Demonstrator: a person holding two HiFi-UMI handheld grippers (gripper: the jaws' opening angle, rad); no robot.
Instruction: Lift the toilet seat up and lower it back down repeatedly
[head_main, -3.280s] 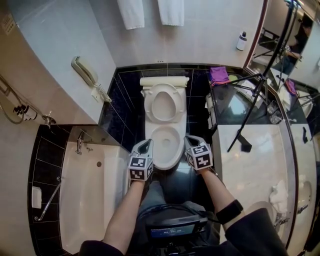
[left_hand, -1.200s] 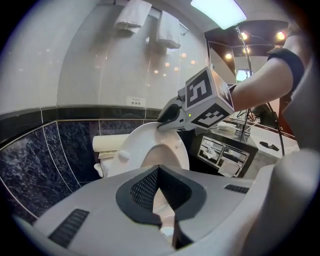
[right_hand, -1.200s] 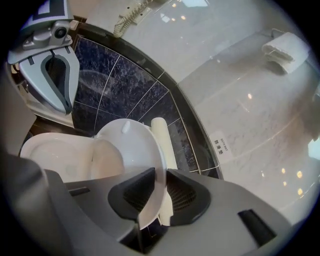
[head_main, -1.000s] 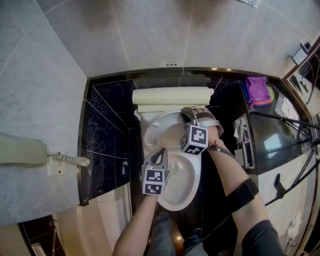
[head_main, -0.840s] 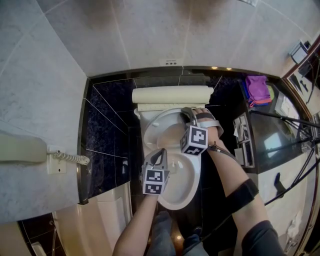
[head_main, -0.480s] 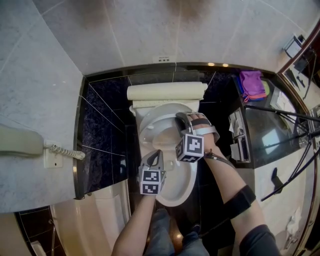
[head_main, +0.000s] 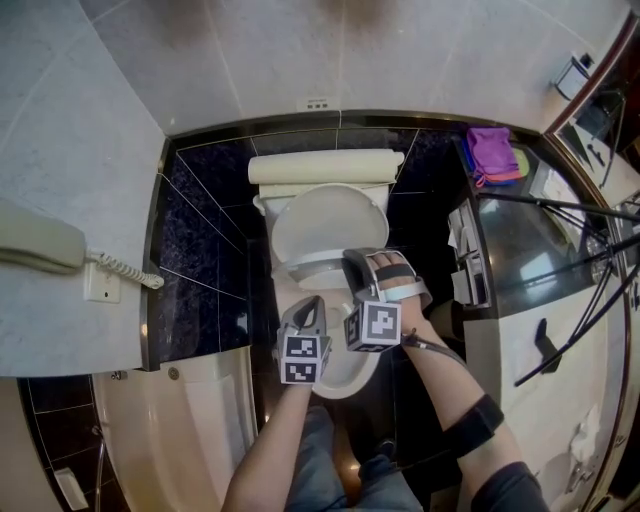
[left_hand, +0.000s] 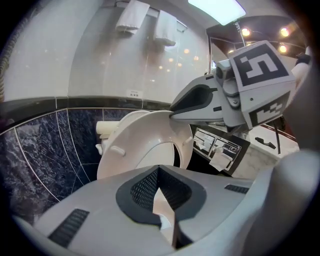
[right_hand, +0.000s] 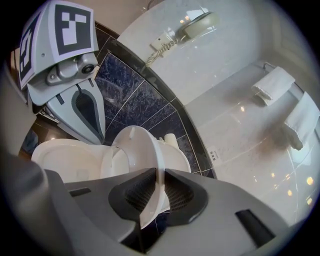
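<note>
Dark marble tiles ring the bowl. My right gripper pinches the front rim of the toilet seat, which stands half-raised; its jaws have just been closing tighter on it. My left gripper hovers alongside, jaws pressed together, empty. I should hold firm and swing slowly, so nothing slams.

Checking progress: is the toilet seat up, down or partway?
Partway: the toilet seat tilts over the bowl, rim in the right gripper, whose jaws have just been closing.

White toilet seat hangs partway up, tilted, hinge end at twelve o'clock, free edge pointing toward six.
</note>
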